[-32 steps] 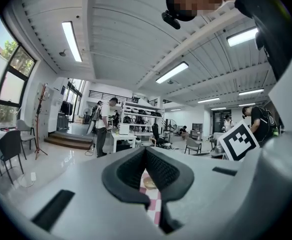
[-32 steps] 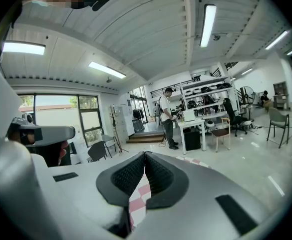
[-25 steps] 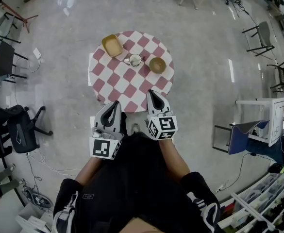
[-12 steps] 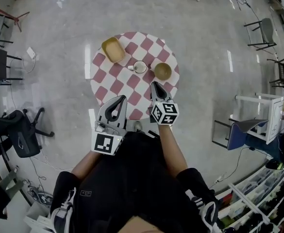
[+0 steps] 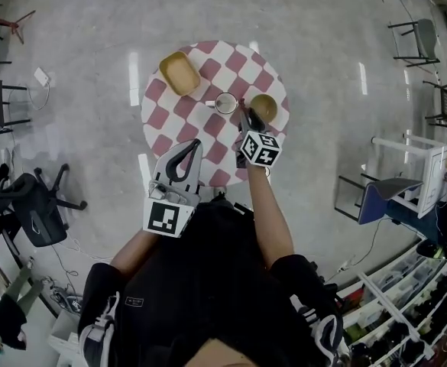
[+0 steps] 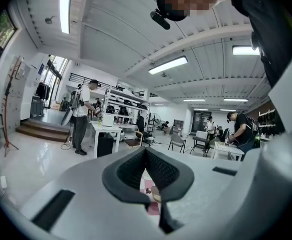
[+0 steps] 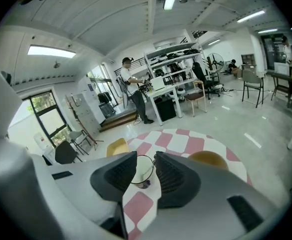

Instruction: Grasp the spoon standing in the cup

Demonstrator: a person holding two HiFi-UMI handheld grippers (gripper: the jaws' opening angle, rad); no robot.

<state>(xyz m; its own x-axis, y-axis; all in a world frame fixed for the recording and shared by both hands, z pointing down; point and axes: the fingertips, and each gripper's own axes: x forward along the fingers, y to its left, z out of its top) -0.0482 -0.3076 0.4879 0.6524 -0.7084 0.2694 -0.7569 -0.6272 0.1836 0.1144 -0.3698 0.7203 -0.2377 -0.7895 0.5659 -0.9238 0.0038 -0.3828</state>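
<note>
A white cup [image 5: 225,102] stands near the middle of the round red-and-white checked table [image 5: 166,121]. In the right gripper view the cup [image 7: 140,170] shows through the gap between the jaws, with the thin spoon handle [image 7: 148,172] leaning on its rim. My right gripper [image 5: 244,112] reaches over the table just right of the cup. Its jaws [image 7: 146,156] have just been opening and stand open with nothing between the pads. My left gripper [image 5: 197,143] hovers at the table's near edge, its tips [image 6: 146,149] touching, empty.
A yellow square bowl [image 5: 180,73] sits at the table's far left and a round tan bowl [image 5: 264,108] right of the cup, next to my right gripper. Chairs [image 5: 32,205] and a white side table [image 5: 418,178] stand on the floor around.
My right gripper moved forward over the table to the cup's right side and its jaws parted. The left gripper came forward to the table's near edge, still shut.
</note>
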